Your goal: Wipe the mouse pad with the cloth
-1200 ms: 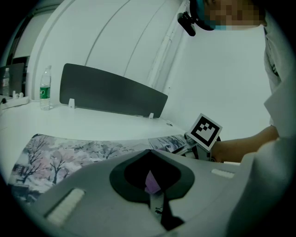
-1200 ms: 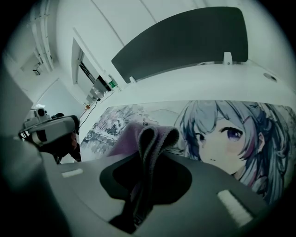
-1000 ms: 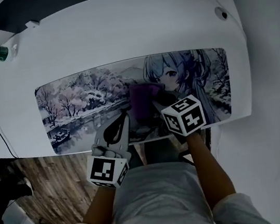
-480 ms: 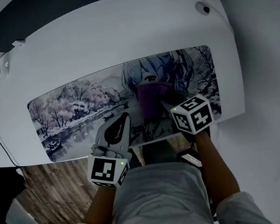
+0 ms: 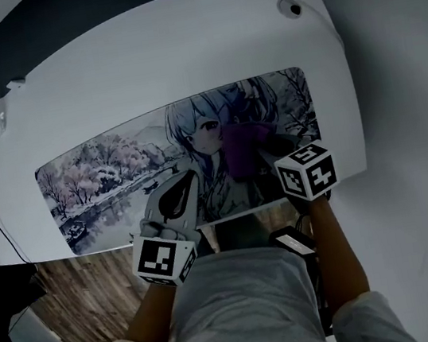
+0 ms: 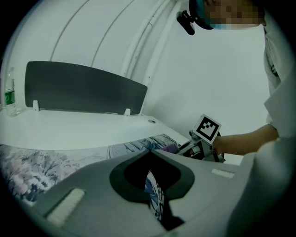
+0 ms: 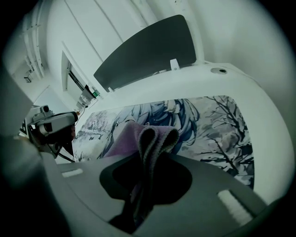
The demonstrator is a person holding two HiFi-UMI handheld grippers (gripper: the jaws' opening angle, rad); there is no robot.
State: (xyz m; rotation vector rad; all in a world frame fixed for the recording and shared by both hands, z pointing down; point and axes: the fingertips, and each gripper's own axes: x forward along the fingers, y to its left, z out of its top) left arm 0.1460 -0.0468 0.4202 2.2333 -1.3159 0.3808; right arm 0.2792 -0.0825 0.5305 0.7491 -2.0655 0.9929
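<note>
Right claw [image 5: 266, 152], pinching the purple cloth [image 5: 241, 147], has swept rightward across the mouse pad [image 5: 102, 176] while left claw [image 5: 177, 202] clamps its near edge, so the wipe's progressing.

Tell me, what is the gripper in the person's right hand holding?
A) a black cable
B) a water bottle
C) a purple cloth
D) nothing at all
C: in the right gripper view, the right gripper has its jaws closed on a folded purple cloth, held against the printed mouse pad.
</note>
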